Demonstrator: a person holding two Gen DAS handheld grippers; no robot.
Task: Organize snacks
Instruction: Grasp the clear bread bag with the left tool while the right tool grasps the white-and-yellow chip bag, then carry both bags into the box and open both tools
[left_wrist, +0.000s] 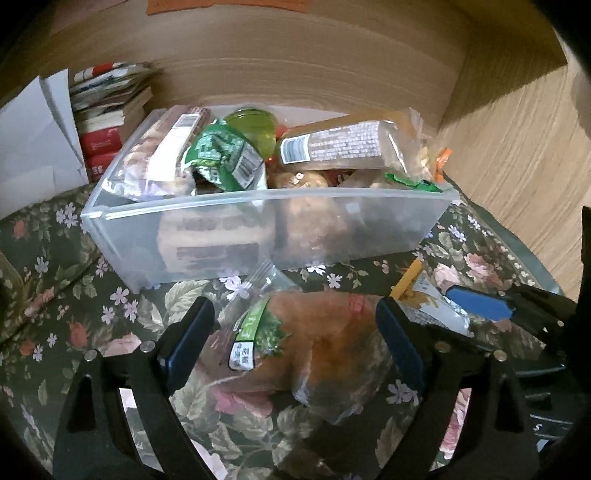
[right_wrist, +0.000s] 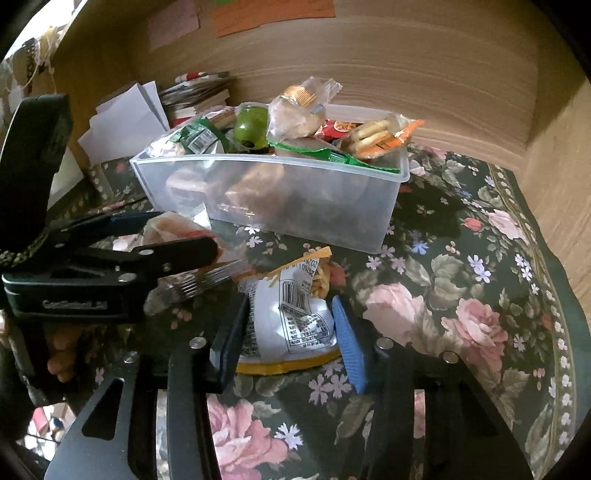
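A clear plastic bin (left_wrist: 266, 197) (right_wrist: 258, 158), heaped with wrapped snacks, stands on the floral cloth. In front of it lies a clear-wrapped bread with a green label (left_wrist: 325, 347). My left gripper (left_wrist: 295, 339) stands open and wide around it, its blue pads flanking the wrapper. In the right wrist view that gripper (right_wrist: 147, 251) comes in from the left and partly hides the bread. My right gripper (right_wrist: 290, 341) is shut on a white snack packet with a yellow edge (right_wrist: 291, 317), which lies on the cloth. The packet (left_wrist: 436, 306) also shows at the right of the left wrist view.
The floral cloth (right_wrist: 461, 295) covers the surface. A stack of books (left_wrist: 107, 110) and white paper (left_wrist: 33, 140) stand behind the bin on the left. Wooden walls close the back and right. A person's fingers (right_wrist: 59, 354) show at the left edge.
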